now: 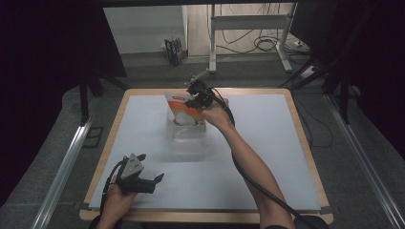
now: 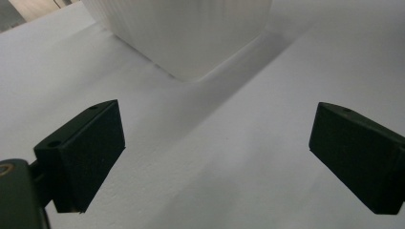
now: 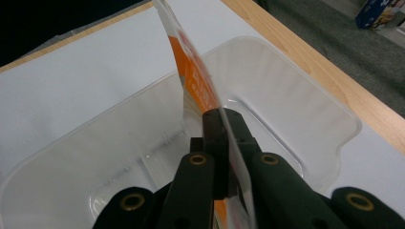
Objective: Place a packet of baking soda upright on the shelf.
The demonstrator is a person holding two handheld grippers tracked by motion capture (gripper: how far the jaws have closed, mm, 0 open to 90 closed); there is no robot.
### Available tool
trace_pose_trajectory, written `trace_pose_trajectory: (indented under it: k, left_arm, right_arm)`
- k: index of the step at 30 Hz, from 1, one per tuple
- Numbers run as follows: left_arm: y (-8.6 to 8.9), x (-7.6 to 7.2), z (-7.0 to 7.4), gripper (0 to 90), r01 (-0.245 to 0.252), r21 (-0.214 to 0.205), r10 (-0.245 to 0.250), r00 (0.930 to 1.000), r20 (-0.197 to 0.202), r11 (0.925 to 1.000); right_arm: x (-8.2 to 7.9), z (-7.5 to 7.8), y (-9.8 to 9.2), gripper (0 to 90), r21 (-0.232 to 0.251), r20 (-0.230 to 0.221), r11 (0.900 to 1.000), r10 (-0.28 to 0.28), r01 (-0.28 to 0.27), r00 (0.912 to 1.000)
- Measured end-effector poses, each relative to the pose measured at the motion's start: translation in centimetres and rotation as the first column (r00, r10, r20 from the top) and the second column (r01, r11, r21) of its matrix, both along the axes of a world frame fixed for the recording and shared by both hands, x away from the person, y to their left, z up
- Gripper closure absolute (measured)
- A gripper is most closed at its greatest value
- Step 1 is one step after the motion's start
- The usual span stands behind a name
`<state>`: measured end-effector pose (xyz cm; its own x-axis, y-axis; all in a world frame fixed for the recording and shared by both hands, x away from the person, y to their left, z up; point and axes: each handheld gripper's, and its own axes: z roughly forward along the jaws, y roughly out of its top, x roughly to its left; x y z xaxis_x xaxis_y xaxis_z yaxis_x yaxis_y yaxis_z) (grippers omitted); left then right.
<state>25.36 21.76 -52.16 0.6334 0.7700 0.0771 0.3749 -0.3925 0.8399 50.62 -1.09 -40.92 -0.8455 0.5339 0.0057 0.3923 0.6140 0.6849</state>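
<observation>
An orange and white snack bag (image 1: 184, 110) hangs upright over a clear plastic bin (image 1: 187, 140) on the white table mat. My right gripper (image 1: 197, 101) is shut on the bag's edge. In the right gripper view the bag (image 3: 193, 71) stands edge-on between the closed jaws, above the inside of the bin (image 3: 282, 90). My left gripper (image 1: 155, 180) rests low near the table's front left, open with nothing between its fingers. In the left gripper view its fingers (image 2: 83, 152) stand wide apart over the mat, and the bin's wall (image 2: 191, 33) lies ahead.
The white mat (image 1: 267, 143) covers a wooden table top (image 1: 305, 143). A cable trails from the right gripper along the forearm. Beyond the table are a metal desk frame (image 1: 248, 28), floor cables and a small box (image 1: 174, 50).
</observation>
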Motion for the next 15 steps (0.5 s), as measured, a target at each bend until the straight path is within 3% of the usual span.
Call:
trace_pose_trajectory:
  k: [4, 8, 15]
  left_arm:
    - [0.0, 0.1, -0.1, 4.7, 0.0, 0.004, 0.0, 0.9998, -0.019, 1.0]
    - [0.0, 0.1, 0.0, 4.4, 0.009, -0.001, -0.009, 0.9995, -0.03, 1.0]
    - [-0.3, 0.0, 0.0, 4.0, 0.028, 0.007, -0.028, 0.9991, -0.031, 0.9996]
  right_arm:
    - [-0.2, 0.1, 0.1, 84.6, -0.012, 0.02, 0.9999, 0.011, -0.011, 0.9997]
    - [-0.3, 0.4, 0.0, 77.1, 0.014, 0.031, 0.9998, 0.012, -0.013, 0.9994]
    - [-0.9, 1.4, -0.6, 49.4, 0.039, 0.093, 0.9992, -0.003, 0.0, 0.9957]
